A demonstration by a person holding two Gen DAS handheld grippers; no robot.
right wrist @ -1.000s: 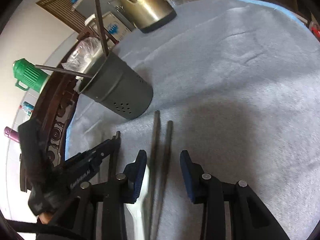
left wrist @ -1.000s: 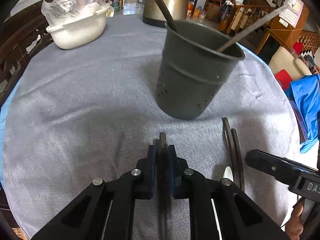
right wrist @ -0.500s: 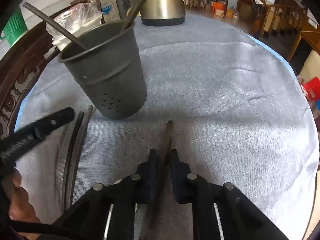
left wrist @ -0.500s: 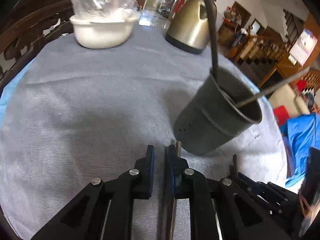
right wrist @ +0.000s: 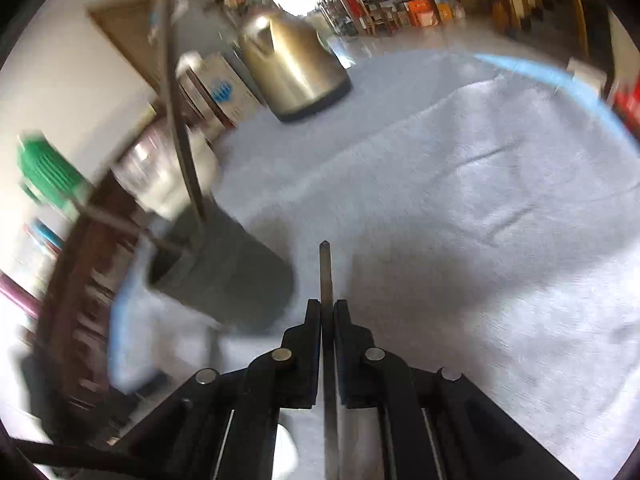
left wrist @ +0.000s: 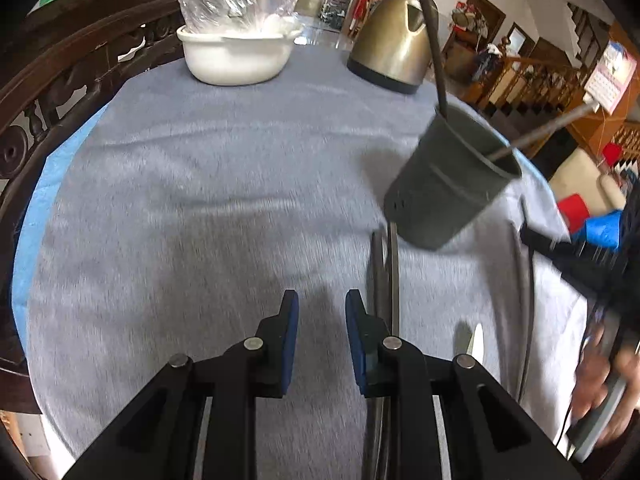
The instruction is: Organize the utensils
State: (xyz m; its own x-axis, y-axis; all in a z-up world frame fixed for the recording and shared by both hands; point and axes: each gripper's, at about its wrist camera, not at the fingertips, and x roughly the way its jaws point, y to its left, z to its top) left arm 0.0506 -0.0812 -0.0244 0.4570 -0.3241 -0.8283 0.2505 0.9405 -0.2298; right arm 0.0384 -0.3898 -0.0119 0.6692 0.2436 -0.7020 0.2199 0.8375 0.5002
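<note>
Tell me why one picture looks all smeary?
Right wrist view: motion blur smears the grey cup and green thing; the chopstick in the right claw stays sharp. Left wrist view: clearer, blurred only near the right edge.

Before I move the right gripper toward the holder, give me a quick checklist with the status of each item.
1. Right gripper clamped on chopstick: ok.
2. Chopstick runs straight out along the fingers: ok.
3. Dark utensil holder upright on the grey cloth: ok.
4. Room left in the holder, which already has two sticks: cannot tell.
5. Left gripper empty, its jaws having just been opening: ok.
6. Pair of chopsticks left lying on the cloth beside the holder: not ok, not yet put away.
</note>
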